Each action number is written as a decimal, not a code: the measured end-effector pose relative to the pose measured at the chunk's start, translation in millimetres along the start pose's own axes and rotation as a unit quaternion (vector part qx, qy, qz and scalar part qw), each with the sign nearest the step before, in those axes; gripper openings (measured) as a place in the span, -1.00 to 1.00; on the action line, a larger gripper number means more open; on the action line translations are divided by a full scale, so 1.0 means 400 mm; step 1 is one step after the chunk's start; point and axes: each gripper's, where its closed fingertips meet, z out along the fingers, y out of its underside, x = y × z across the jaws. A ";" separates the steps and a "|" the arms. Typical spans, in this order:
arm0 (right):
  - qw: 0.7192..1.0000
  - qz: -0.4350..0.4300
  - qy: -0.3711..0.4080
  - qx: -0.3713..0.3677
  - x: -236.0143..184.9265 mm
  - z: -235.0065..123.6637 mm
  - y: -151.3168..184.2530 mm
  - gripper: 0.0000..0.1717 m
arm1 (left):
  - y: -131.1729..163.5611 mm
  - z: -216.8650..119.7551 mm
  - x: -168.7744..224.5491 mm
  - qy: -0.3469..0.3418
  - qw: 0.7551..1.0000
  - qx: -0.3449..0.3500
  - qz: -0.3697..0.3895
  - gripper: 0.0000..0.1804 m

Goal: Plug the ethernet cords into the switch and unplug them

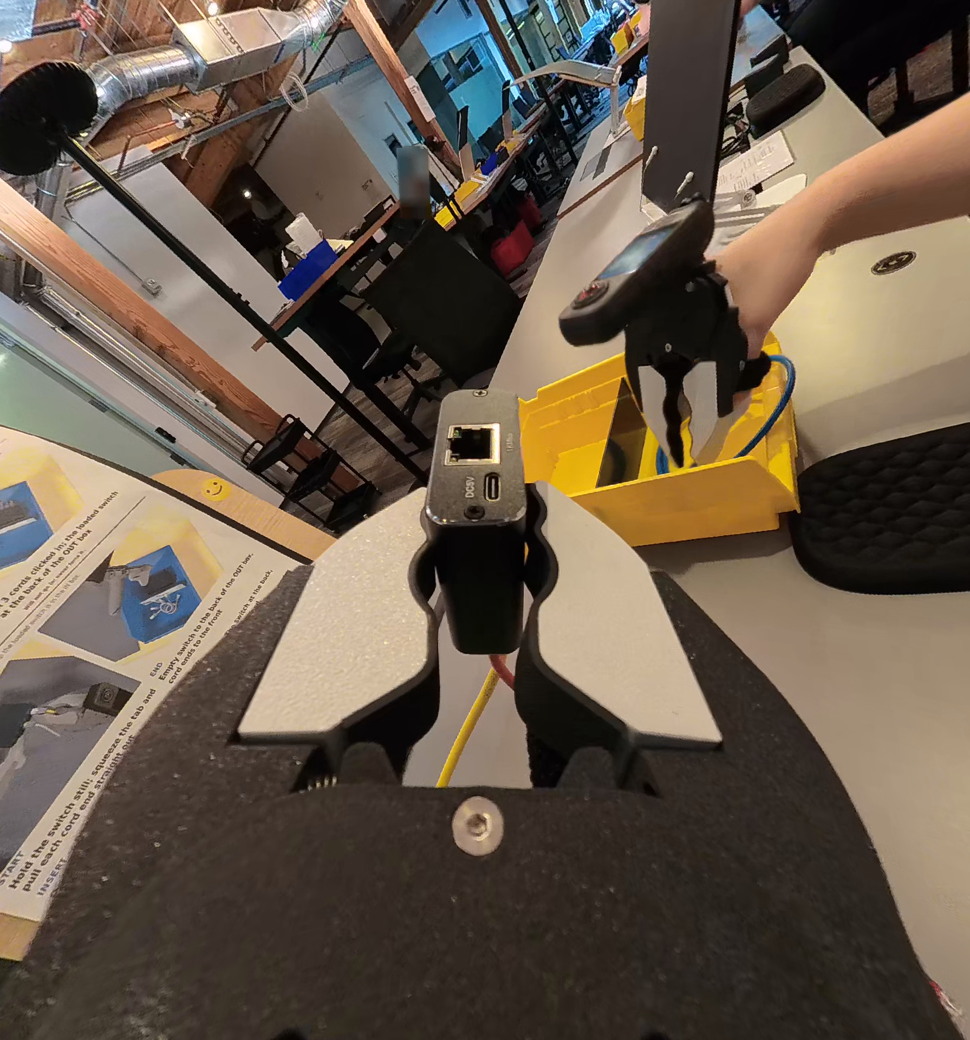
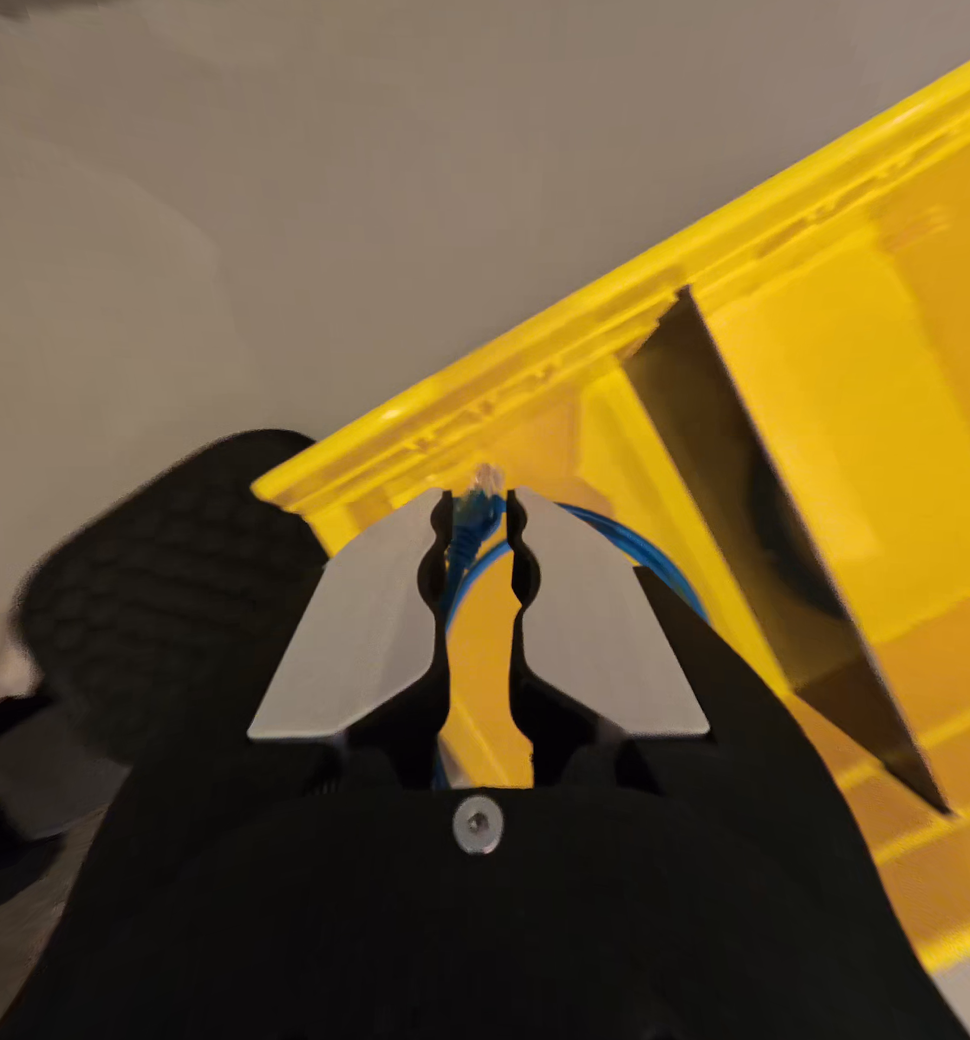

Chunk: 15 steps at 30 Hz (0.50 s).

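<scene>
My left gripper (image 1: 479, 509) is shut on a dark grey switch (image 1: 474, 450) and holds it above the table, with an empty port on its end facing the camera. A yellow cord (image 1: 471, 726) and a red cord (image 1: 502, 672) hang below the switch. My right gripper (image 2: 476, 498) reaches into a yellow bin (image 2: 527, 394). A blue ethernet cord's plug (image 2: 474, 512) stands between its fingertips and leans on the left pad, with a slit of space at the right pad. The left wrist view shows the right gripper (image 1: 688, 450) over the bin (image 1: 696, 501), and the blue cord (image 1: 780, 405) looping inside.
A black divider (image 2: 752, 506) splits the bin. A black textured pad (image 1: 899, 506) lies right of the bin and also shows in the right wrist view (image 2: 162, 563). A printed instruction sheet (image 1: 77, 619) lies at the left. A person's arm (image 1: 865, 197) holds the right gripper. There is about 30 centimetres between the tips of the two grippers.
</scene>
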 end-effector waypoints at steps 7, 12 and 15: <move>0.998 -0.038 0.021 0.045 -0.015 -0.108 0.017 -0.57 | -0.002 0.002 0.008 0.003 1.000 -0.003 0.004 -0.70; 0.986 -0.154 0.050 -0.051 -0.077 -0.108 0.166 -0.51 | 0.001 0.003 0.008 0.006 1.000 -0.007 0.004 -0.70; 0.982 -0.154 0.080 -0.078 -0.065 -0.097 0.221 -0.80 | 0.004 0.009 0.013 0.010 1.000 -0.009 0.003 -0.70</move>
